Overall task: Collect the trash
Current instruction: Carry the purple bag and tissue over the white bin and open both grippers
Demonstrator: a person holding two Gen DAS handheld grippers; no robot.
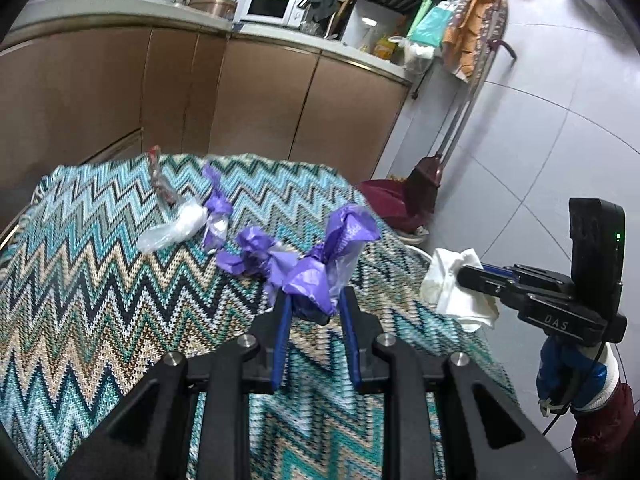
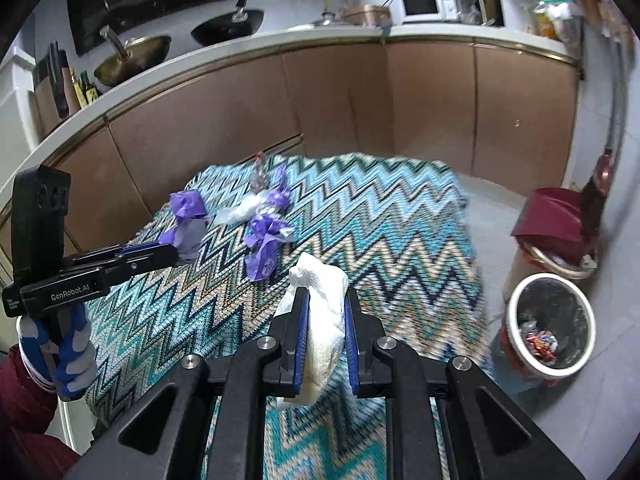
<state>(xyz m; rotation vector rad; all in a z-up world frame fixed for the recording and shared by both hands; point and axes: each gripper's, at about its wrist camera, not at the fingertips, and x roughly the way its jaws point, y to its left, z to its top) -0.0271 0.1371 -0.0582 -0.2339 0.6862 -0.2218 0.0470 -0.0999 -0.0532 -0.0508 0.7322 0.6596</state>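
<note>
My left gripper (image 1: 314, 300) is shut on a crumpled purple wrapper (image 1: 320, 264) and holds it above the zigzag cloth; it also shows in the right wrist view (image 2: 176, 250) with the wrapper (image 2: 187, 216). My right gripper (image 2: 326, 300) is shut on a crumpled white tissue (image 2: 324, 320), also visible in the left wrist view (image 1: 456, 288). More purple wrappers (image 1: 252, 256) (image 2: 264, 240) and a clear plastic wrapper (image 1: 176, 226) (image 2: 244, 208) lie on the cloth. A white-rimmed trash bin (image 2: 550, 324) with some trash inside stands on the floor to the right.
The table is covered by a teal zigzag cloth (image 1: 100, 280) (image 2: 400, 220). Brown kitchen cabinets (image 2: 340, 100) stand behind it. A maroon dustpan and broom (image 2: 560, 220) (image 1: 408, 200) stand on the tiled floor beyond the bin.
</note>
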